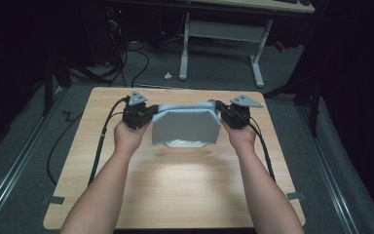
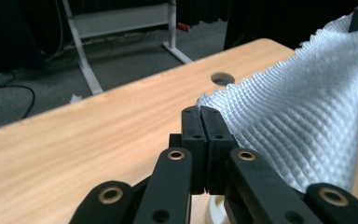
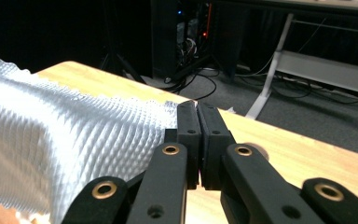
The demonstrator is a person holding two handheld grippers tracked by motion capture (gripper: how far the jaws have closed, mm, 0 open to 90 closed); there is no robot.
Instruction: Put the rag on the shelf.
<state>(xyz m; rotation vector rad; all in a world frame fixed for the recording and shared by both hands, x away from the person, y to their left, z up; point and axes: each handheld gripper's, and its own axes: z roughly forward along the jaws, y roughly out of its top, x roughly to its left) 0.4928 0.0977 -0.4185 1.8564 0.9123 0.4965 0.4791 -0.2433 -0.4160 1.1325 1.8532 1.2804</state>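
Two grippers, one cloth. From the high view I see my left gripper [image 1: 137,115] and right gripper [image 1: 234,115] holding the pale waffle-weave cloth [image 1: 186,126] stretched between them, hanging above the tabletop [image 1: 185,190], its lower edge near the wood. Both gripper views add what that one can't: fingers pressed together, each pair clamped on a top corner of the cloth. Left gripper view also shows one round hole [image 2: 223,78] in the tabletop, farther off.

Left gripper [image 1: 152,113] and right gripper [image 1: 220,112] face each other, jaws clamped.
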